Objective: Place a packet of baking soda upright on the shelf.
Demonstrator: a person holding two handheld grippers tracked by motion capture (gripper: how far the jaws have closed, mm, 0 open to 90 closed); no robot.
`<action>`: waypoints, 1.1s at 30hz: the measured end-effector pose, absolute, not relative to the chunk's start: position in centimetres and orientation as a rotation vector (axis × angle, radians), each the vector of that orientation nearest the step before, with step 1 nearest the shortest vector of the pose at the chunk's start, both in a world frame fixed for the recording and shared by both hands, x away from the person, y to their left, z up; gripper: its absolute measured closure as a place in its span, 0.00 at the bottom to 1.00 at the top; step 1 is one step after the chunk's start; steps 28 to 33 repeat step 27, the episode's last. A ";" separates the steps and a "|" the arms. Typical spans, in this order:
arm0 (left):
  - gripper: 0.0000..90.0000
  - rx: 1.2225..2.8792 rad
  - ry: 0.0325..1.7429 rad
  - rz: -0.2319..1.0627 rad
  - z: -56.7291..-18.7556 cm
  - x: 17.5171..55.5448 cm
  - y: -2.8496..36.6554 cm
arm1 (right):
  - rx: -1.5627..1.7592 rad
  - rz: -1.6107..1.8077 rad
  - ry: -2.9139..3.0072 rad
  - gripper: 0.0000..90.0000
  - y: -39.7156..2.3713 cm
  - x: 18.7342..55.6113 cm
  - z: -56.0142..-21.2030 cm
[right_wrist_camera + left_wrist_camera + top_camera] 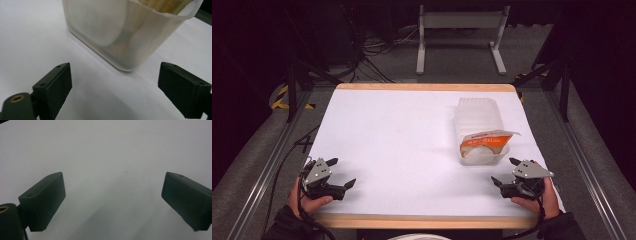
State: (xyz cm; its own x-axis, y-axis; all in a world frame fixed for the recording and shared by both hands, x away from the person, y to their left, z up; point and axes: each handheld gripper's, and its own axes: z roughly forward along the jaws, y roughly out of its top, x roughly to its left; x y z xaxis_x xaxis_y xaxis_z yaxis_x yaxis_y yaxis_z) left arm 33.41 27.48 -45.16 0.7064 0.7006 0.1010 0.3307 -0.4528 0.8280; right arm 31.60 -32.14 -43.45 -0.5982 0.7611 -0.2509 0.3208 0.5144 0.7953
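Translucent white tub (pixel 480 120), orange-and-white packet (pixel 486 142) — white table (pixel 392 140), black claws.

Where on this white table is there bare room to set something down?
Most of the table is bare: the whole left half, from the left gripper up to the far wooden edge, and the near strip between both grippers. It is crowded only at the right, where the plastic container sits just ahead of the right gripper.

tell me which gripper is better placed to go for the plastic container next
Probably the right gripper: it sits open just short of the translucent plastic container, whose near wall looms close ahead in the right gripper view. The left gripper, also open, faces bare white table across the far side.
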 end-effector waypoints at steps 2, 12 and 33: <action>0.07 2.064 0.787 0.554 -45.2 33.4 27.5 | 0.871 0.964 2.172 0.14 -32.1 31.6 -43.5; 0.07 2.076 0.787 0.569 -45.1 33.7 27.3 | 0.874 0.968 2.177 0.14 -32.1 31.7 -43.6; 0.07 2.080 0.794 0.574 -45.2 34.0 27.0 | 0.873 0.973 2.180 0.14 -32.1 31.4 -43.5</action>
